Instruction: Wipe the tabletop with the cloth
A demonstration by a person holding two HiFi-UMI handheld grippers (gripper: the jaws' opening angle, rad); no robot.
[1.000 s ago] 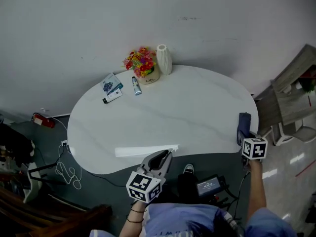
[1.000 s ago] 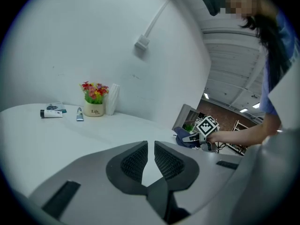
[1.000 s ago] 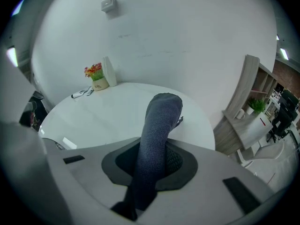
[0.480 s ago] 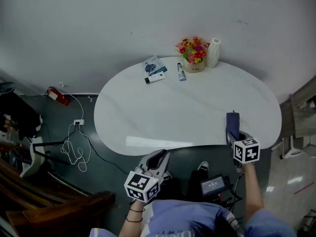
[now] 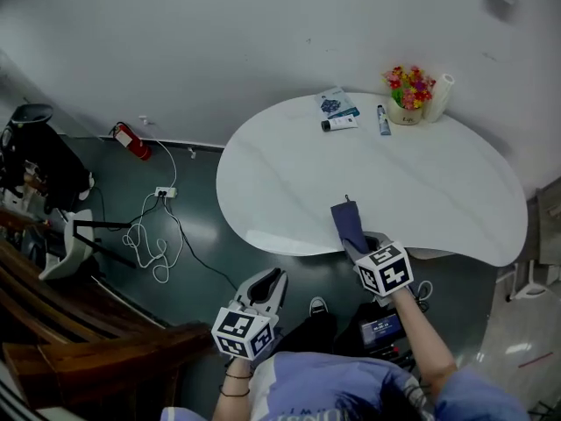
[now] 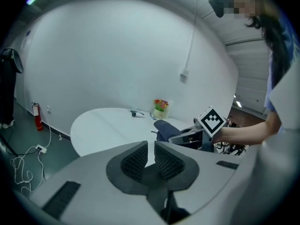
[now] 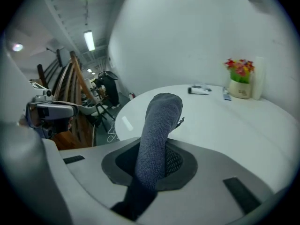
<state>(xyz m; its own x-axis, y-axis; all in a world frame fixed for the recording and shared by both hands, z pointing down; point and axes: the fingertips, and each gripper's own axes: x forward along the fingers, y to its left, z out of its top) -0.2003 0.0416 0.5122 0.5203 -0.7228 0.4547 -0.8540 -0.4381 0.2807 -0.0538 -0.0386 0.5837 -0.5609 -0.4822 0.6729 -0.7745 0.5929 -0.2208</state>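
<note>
The right gripper [image 5: 361, 242] clamps the cloth [image 5: 348, 221] at the tabletop's [image 5: 438, 191] near edge; better to press it flat there. The left gripper [image 5: 270, 281] hangs closed, empty.

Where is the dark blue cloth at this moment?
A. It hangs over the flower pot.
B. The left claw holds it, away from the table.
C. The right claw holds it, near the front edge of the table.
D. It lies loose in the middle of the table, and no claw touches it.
C: the right gripper view shows the cloth clamped in the right claw, its free end on the table near the front edge.
</note>
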